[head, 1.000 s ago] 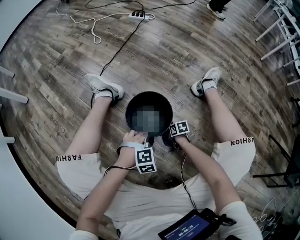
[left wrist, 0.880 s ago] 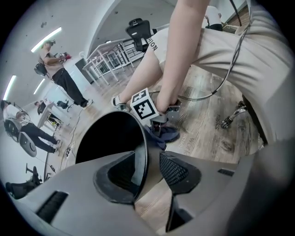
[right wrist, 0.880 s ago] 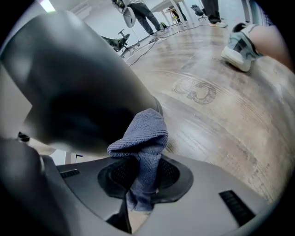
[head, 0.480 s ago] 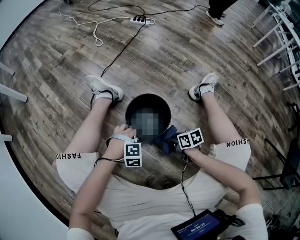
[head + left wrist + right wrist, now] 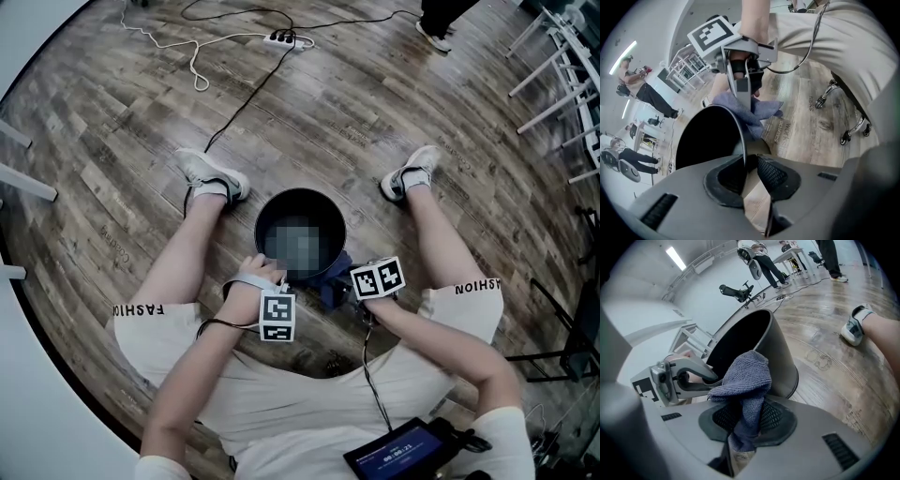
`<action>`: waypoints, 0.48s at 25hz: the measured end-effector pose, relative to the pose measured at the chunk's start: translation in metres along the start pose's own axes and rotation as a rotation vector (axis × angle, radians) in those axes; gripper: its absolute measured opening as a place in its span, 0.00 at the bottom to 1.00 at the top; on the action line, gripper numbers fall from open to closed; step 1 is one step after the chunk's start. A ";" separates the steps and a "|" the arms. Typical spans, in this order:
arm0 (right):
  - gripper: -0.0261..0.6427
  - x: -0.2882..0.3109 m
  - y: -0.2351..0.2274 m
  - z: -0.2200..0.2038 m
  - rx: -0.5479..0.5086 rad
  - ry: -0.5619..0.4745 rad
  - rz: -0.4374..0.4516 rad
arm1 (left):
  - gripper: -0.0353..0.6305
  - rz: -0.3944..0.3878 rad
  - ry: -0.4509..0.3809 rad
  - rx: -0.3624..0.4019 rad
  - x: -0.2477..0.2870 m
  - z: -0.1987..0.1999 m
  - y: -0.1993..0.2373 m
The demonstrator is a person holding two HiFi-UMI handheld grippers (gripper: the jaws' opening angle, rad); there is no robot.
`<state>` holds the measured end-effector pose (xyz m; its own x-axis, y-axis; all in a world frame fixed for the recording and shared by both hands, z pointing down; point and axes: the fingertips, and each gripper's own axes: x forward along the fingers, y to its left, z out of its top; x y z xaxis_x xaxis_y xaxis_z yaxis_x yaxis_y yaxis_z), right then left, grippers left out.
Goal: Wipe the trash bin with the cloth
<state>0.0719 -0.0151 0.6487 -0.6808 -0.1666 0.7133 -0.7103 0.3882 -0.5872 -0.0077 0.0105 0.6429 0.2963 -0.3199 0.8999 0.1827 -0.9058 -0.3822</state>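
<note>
On the wooden plank floor [image 5: 375,112], between the seated person's legs, a round black plastic trash bin [image 5: 328,208] stands upright.
At its 7 o'clock rim the left tongs [image 5: 752,171] stand slightly apart, having just been closing, with the thin rim between them but not pinched. The right tongs [image 5: 745,416] are clamped on a crumpled blue terry cloth [image 5: 743,376], which sits at the bin's outer wall at about 5 o'clock.

Trash bin [image 5: 300,193] on the floor [image 5: 375,112], cloth [image 5: 335,281] against its near right side
</note>
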 end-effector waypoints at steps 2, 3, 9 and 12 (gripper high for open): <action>0.17 0.006 -0.009 -0.003 0.005 0.009 -0.013 | 0.18 -0.010 -0.016 -0.006 -0.001 0.009 -0.003; 0.17 0.010 -0.014 -0.005 0.006 0.017 -0.020 | 0.17 -0.015 -0.020 -0.018 -0.001 0.013 -0.004; 0.17 0.049 -0.059 -0.028 0.042 0.087 -0.057 | 0.17 -0.018 -0.012 -0.064 0.002 0.025 -0.003; 0.17 0.075 -0.085 -0.041 0.050 0.108 -0.085 | 0.17 -0.011 -0.012 -0.078 0.003 0.027 -0.001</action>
<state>0.0888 -0.0239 0.7675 -0.5969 -0.0977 0.7964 -0.7742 0.3305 -0.5398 0.0186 0.0182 0.6405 0.3063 -0.3072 0.9010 0.1127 -0.9281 -0.3548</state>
